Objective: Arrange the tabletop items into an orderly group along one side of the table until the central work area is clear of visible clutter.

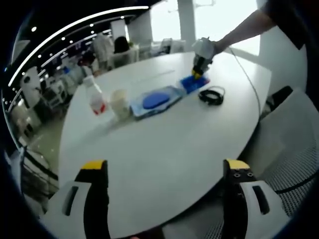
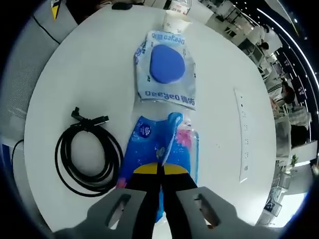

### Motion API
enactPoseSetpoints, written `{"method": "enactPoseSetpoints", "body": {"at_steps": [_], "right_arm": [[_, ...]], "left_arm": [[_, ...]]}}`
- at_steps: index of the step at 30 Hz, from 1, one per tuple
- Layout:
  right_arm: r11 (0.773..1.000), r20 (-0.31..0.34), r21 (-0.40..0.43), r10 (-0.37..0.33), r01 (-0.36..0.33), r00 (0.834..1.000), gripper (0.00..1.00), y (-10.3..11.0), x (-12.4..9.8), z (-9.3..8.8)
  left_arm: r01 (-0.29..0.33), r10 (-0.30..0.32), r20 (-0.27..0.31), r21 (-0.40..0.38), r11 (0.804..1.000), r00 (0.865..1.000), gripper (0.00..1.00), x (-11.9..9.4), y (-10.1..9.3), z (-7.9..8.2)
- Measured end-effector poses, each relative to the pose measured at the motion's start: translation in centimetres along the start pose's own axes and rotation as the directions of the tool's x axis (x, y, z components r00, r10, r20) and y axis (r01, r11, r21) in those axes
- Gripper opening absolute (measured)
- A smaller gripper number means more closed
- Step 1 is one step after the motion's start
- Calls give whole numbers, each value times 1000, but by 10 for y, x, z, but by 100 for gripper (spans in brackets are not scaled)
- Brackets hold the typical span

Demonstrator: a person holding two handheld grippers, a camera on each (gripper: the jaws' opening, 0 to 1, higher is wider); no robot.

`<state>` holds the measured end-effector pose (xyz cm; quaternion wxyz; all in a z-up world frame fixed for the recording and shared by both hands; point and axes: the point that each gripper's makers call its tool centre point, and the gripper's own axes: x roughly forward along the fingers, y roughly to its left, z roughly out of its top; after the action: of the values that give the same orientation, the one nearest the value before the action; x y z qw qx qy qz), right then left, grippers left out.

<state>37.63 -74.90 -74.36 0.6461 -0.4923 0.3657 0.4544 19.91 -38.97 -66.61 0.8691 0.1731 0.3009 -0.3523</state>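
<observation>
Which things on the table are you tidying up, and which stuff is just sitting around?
Being tidied:
- blue packet, pinched by the right gripper
- wipes pack
- black cable
- paper cup
- bottle

Just sitting around:
- strip of sockets set in the table
- mesh chair
- left gripper, open and holding nothing

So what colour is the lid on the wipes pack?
Blue, an oval lid on the wipes pack; clearest in the right gripper view.
</observation>
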Motion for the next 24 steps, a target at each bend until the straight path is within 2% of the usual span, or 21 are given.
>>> {"method": "enactPoseSetpoints", "body": {"at_steps": [7,15,24], "right_arm": [[999,-22,-52,-1,0,1000,0,1,7,-6],[999,-24,-35,-30,29,999,2,-5,4,-8],[989,4,121,-90,89,996,20,-14,-10,-6]], "left_arm": [[-8,8,-15,0,1000,1000,92,0,1,-2],[-7,7,-19,0,1000,1000,92,1,1,-2],[-5,5,9,3,1000,1000,92,0,-1,4]]}}
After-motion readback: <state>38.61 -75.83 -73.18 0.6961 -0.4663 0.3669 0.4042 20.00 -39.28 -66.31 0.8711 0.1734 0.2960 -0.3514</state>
